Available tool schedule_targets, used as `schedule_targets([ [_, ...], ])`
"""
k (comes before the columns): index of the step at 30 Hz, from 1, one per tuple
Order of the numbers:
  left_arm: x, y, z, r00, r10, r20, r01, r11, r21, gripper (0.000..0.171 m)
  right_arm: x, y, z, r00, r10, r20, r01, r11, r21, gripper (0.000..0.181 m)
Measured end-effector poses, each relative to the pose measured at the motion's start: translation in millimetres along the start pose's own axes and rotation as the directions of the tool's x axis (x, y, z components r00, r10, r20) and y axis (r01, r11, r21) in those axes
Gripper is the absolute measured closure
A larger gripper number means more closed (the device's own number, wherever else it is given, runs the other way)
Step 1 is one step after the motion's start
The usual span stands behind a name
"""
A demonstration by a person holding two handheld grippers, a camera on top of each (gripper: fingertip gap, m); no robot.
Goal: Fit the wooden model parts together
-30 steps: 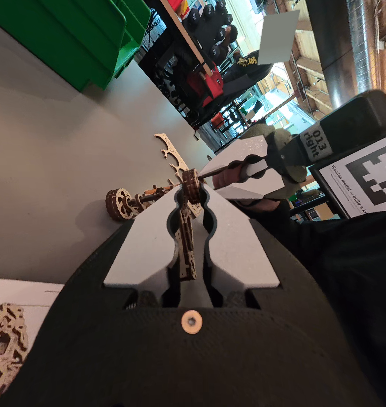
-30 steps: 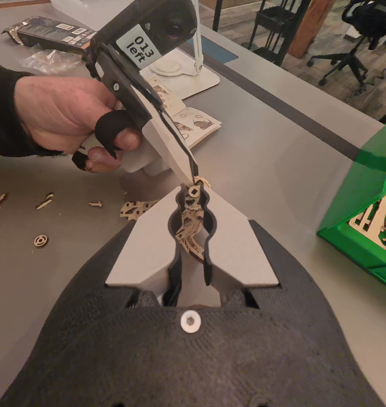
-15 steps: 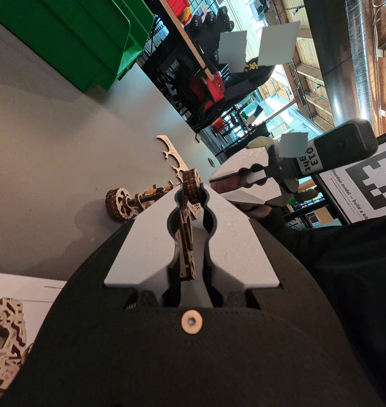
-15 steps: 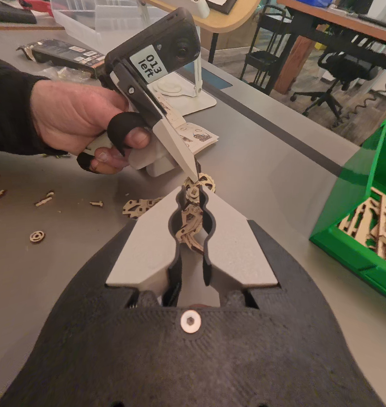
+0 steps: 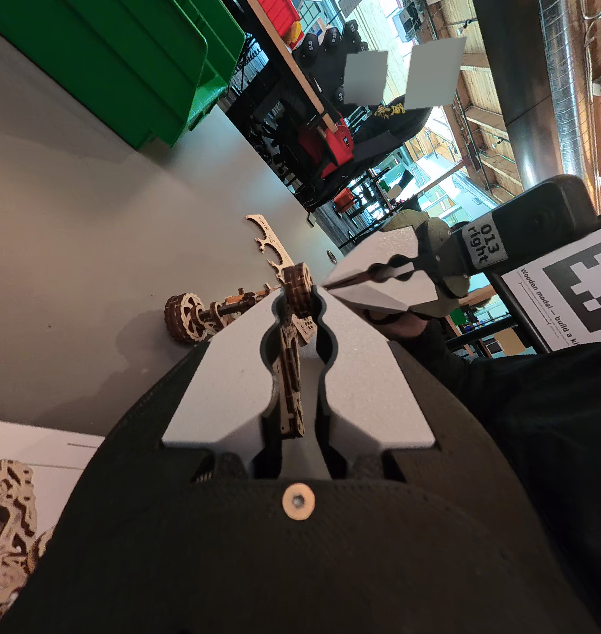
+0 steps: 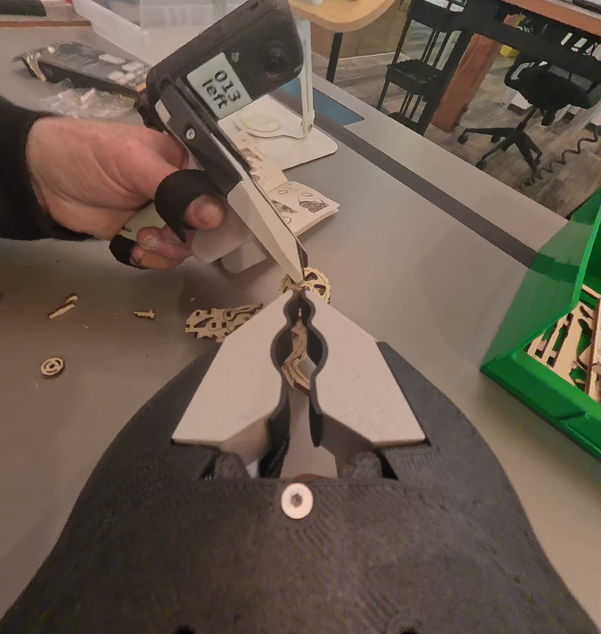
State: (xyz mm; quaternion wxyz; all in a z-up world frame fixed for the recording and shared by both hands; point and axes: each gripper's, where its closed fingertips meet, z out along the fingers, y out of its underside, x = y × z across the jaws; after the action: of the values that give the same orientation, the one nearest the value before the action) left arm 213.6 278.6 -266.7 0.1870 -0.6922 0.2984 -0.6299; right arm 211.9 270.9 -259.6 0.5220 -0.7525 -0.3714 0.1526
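Left wrist view: the wooden model (image 5: 293, 346), a flat fretwork frame with a small toothed wheel at its far end, is clamped on edge in the left tongs (image 5: 298, 291), above the grey table (image 5: 69, 257). Meeting that wheel from the right, the right tongs (image 5: 326, 284) are pinched almost closed; whether they grip anything cannot be told. Beyond the model, a wheeled axle piece (image 5: 196, 317) lies on the table, green bins (image 5: 127, 68) farther off.

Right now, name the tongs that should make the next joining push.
Probably the right tongs: shut on a flat pale wooden cut-out, their tips sit beside the dark toothed wooden wheel. The left tongs clamp that wheel's long wooden strip and do better holding steady.
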Motion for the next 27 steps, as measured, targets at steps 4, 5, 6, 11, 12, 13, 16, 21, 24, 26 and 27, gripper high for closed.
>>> schedule_targets([
  [4,0.3,0.3,0.5,1.0,0.0,0.008,0.0,1.0,0.016,0.161,-1.1,2.2,1.6,0.999,0.04,-0.028,-0.04,0.999,-0.02,0.181],
  [5,0.3,0.2,0.3,1.0,-0.003,0.008,0.003,1.0,0.022,0.161,-1.4,2.0,1.7,0.999,0.043,-0.031,-0.043,0.999,-0.02,0.181],
  [6,0.2,0.0,0.2,1.0,-0.004,0.009,0.003,1.0,0.025,0.161,-1.4,2.0,1.9,0.998,0.043,-0.034,-0.044,0.999,-0.02,0.181],
  [11,0.4,0.3,0.2,1.0,0.003,0.022,-0.004,1.0,0.027,0.161,0.9,2.5,0.7,0.996,0.056,-0.073,-0.058,0.998,-0.016,0.181],
  [12,0.2,0.2,0.1,1.0,0.002,0.024,-0.002,1.0,0.031,0.161,0.2,2.5,0.7,0.996,0.054,-0.076,-0.055,0.998,-0.012,0.181],
  [13,0.1,0.0,0.0,1.0,-0.001,0.024,0.0,0.999,0.035,0.161,-0.8,2.5,0.6,0.995,0.056,-0.077,-0.057,0.998,-0.005,0.181],
  [16,0.1,-0.1,-0.3,1.0,-0.004,0.028,0.003,0.999,0.045,0.161,-1.1,1.1,-2.5,0.995,0.062,-0.074,-0.061,0.998,0.005,0.173],
  [21,0.0,-0.3,0.4,0.999,-0.005,0.035,0.003,0.999,0.049,0.161,-3.3,3.5,3.3,0.995,0.078,-0.069,-0.08,0.997,-0.022,0.169],
  [24,-0.3,-0.7,0.3,0.999,-0.005,0.044,0.002,0.998,0.06,0.161,-2.5,3.3,4.0,0.993,0.092,-0.075,-0.094,0.995,-0.021,0.175],
  [26,-0.2,-0.7,0.2,0.999,-0.01,0.046,0.007,0.997,0.072,0.161,-3.0,3.2,3.9,0.992,0.094,-0.079,-0.096,0.995,-0.019,0.175],
  [27,0.0,-0.6,0.3,0.999,-0.012,0.048,0.008,0.997,0.078,0.161,-3.3,3.2,3.8,0.992,0.094,-0.081,-0.096,0.995,-0.017,0.175],
])
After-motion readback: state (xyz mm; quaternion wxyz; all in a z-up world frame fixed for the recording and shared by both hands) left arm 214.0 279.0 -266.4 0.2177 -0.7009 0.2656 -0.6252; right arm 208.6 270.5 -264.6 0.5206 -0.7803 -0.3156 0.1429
